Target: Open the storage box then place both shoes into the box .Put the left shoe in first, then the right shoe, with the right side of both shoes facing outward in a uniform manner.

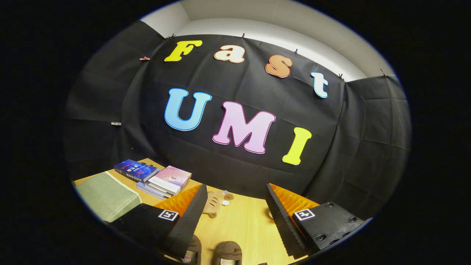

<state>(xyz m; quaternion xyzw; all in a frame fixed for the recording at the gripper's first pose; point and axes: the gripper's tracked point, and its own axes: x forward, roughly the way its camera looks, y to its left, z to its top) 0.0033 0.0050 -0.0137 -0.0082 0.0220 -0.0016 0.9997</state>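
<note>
The gripper (235, 217) is held high above the wooden surface (243, 224), with its two fingers (191, 217) spread wide and grasping nothing. From the gap between the fingers, the two shoes (228, 252) lie at about 6 o'clock, below and nearer than the fingertips, side by side with their brown toe ends pointing ahead; the other shoe (194, 250) is partly covered by the finger on that side. Which shoe is the left one cannot be told from here. A small plush toy (215, 203) rests on the surface at about 11 o'clock, just beyond the fingertips, with pale round pieces beside it. Farther off at about 10 o'clock, a stack of books (167, 180) sits near the black cloth wall (239, 173), a blue book (135, 170) lies just beside the stack, and a green mat (105, 197) covers the surface at 9 o'clock. The storage box is not seen among these things. The raised, released pose suits a surveying stance, probably before the box is opened; no shoe has yet been taken up. The shoes being paired and aligned should help in keeping their facing uniform later.
</note>
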